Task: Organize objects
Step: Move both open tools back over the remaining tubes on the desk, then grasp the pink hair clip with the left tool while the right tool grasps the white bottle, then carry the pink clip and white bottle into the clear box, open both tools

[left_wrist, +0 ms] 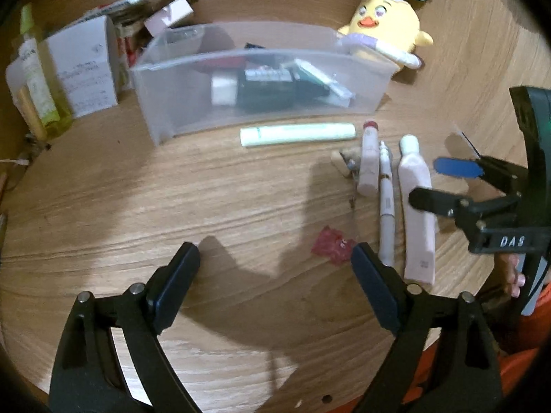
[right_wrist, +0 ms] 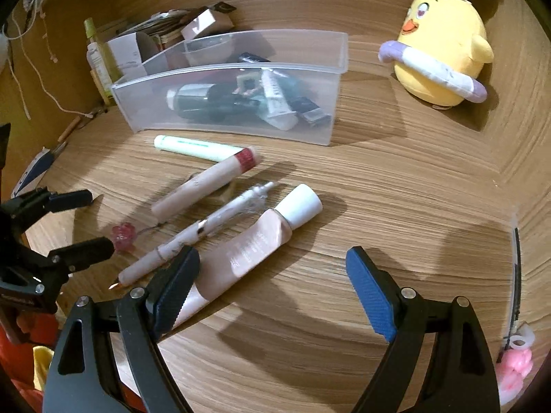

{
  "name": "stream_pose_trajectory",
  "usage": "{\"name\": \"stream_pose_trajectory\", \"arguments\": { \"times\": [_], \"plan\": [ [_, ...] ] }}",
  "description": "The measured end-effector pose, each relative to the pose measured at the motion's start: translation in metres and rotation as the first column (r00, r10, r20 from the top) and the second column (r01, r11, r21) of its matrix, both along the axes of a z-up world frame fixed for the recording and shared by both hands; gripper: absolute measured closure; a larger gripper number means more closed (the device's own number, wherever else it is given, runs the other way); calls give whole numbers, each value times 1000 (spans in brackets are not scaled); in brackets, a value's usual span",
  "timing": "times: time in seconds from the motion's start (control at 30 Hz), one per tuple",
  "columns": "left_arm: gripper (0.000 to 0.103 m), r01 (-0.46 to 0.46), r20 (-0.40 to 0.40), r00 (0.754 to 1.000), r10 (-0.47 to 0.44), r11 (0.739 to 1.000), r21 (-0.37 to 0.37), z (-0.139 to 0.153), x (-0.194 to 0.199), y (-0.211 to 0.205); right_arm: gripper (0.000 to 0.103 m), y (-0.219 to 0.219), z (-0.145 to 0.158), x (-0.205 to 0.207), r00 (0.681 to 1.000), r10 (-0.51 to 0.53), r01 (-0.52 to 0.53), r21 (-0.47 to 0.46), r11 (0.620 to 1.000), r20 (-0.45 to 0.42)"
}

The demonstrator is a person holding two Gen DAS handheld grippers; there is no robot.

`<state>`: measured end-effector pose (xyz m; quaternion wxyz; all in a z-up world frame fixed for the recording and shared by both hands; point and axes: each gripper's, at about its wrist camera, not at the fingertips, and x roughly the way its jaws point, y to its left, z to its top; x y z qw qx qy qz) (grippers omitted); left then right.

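Note:
A clear plastic bin (left_wrist: 165,96) (right_wrist: 144,110) at the back of the wooden table holds dark bottles and small tubes. In front of it lie a mint tube (left_wrist: 298,134) (right_wrist: 196,146), a pink tube with a red cap (left_wrist: 368,158) (right_wrist: 203,182), a white pen (left_wrist: 385,199) (right_wrist: 193,234) and a pink tube with a white cap (left_wrist: 416,206) (right_wrist: 261,237). My left gripper (left_wrist: 275,251) (right_wrist: 93,222) is open over bare wood, left of these. My right gripper (right_wrist: 272,254) (left_wrist: 434,182) is open, its left finger above the white-capped tube's tail.
A yellow chick plush (left_wrist: 385,27) (right_wrist: 444,48) sits at the back right. A white box (left_wrist: 86,69) and green bottles (left_wrist: 38,79) crowd the back left. A small red trinket (left_wrist: 332,246) (right_wrist: 122,237) lies by the pen. A pink toy (right_wrist: 515,368) is at the right edge.

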<state>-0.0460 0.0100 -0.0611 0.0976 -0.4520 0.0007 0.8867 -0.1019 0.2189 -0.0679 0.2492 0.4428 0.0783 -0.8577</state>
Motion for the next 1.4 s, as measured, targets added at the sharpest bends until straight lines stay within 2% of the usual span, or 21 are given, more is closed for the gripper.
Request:
{"name": "stream_pose_trajectory", "arguments": {
  "times": [0.1, 0.2, 0.27, 0.53, 0.57, 0.93, 1.13, 1.4],
  "plan": [
    [19, 22, -6, 1000, -22, 1000, -8, -1, 0, 6, 21, 3, 0, 0, 1000, -6, 6, -4, 1000, -7],
    [32, 35, -24, 999, -36, 999, -37, -1, 1, 14, 34, 6, 1, -3, 999, -28, 28, -9, 1000, -22],
    [39, 50, -38, 998, -52, 998, -46, -1, 1, 18, 46, 8, 2, -6, 999, -35, 35, -13, 999, -25],
    [80, 85, -83, 993, -89, 995, -49, 0, 3, 24, 74, 4, 3, -14, 997, -49, 49, 8, 999, -57],
    [80, 84, -85, 992, -88, 995, -47, 0, 3, 24, 78, 4, 3, -14, 997, -46, 47, 12, 999, -61],
    [81, 15, -109, 994, -16, 1000, -6, 6, 4, 11, 87, -1, 11, -10, 994, -32, 33, 5, 999, -106],
    [81, -46, -169, 984, 52, 998, 40, 29, 3, -8, 87, -6, 18, -5, 990, -23, 22, -9, 1000, -139],
    [81, -92, -260, 959, 111, 992, 86, 65, -2, -26, 87, -6, 40, 0, 981, -24, 15, -48, 999, -193]
  ]
}}
